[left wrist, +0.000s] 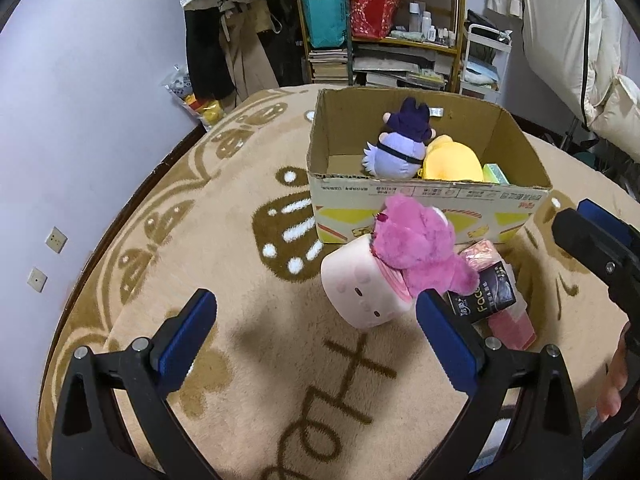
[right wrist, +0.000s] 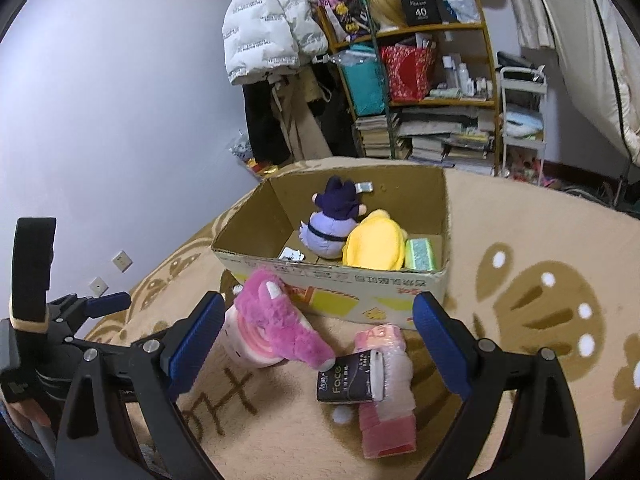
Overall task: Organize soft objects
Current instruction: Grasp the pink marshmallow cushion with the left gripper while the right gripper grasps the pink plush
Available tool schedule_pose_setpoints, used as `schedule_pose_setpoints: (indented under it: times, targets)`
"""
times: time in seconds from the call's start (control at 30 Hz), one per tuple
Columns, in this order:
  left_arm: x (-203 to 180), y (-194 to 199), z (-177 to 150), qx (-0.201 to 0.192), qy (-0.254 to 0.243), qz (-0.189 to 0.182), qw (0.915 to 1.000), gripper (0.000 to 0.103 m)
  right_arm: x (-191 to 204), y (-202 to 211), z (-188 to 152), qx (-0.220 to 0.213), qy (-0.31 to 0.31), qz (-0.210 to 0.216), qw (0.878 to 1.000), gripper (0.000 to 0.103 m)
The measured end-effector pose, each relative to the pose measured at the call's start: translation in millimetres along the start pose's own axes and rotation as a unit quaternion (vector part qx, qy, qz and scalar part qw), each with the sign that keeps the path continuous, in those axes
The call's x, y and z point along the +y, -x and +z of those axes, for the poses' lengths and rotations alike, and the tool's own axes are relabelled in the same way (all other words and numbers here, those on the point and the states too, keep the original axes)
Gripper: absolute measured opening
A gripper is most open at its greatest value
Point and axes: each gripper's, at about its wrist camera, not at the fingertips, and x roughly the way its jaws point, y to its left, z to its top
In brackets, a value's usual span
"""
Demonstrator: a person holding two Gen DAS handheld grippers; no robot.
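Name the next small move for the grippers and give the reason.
Probably ease the left gripper forward around the pink bear. Both grippers are open and empty, the bear lies atop the pale pink cushion outside the cardboard box, and it sits straight ahead of the left fingers. The right gripper faces the tissue packs.

A cardboard box (left wrist: 432, 216) stands on a rug (left wrist: 240, 360), with a shelf unit (left wrist: 380, 20) against the wall behind it. Inside the box, a plush doll (left wrist: 396, 148) sits left of a second plush (left wrist: 452, 160), and a small pack (left wrist: 496, 173) lies at the right end. In front of the box, a plush bear (left wrist: 420, 248) lies on top of a round cushion (left wrist: 360, 288). Just right of them, a tissue pack (left wrist: 484, 296) rests across a wrapped bundle (right wrist: 384, 400). Jackets (right wrist: 260, 36) hang left of the shelf unit.
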Motion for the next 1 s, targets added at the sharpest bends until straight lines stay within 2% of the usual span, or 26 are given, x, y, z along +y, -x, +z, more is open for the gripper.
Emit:
schedule_pose_setpoints:
  times: [0.13,0.3,0.33,0.4,0.53,0.77,1.0]
  targets:
    - [-0.4,-10.7,3.0,0.003,0.006,-0.001,1.0,0.099,2.9,-14.6,1.6,0.017,0.007,0.009,1.0,0.089]
    - [1.5,-22.8,5.2,-0.009,0.029,-0.005,0.9995,0.099,10.6,-33.3,2.0,0.036,0.015,0.027,0.999,0.066]
    - [2.5,-24.8,4.5,-0.012,0.036,-0.006,0.9993,0.099,13.1,-38.1,0.6,0.042,0.02,0.026,0.999,0.064]
    - [2.8,-30.7,3.1,-0.008,0.044,-0.019,0.9988,0.099,14.0,-44.8,-1.2,0.051,0.021,0.031,0.998,0.063]
    - [-0.5,-42.0,1.3,0.002,0.038,-0.015,0.9992,0.099,17.6,-56.0,-4.2,0.065,0.016,0.043,0.997,0.062]
    - [2.1,-64.0,1.5,0.032,0.058,-0.042,0.9969,0.099,24.0,-73.9,-5.0,0.082,0.004,0.065,0.994,0.062]
    - [3.1,-79.3,0.7,0.048,0.064,-0.055,0.9952,0.099,15.9,-96.2,-6.0,0.104,-0.033,0.086,0.99,0.062]
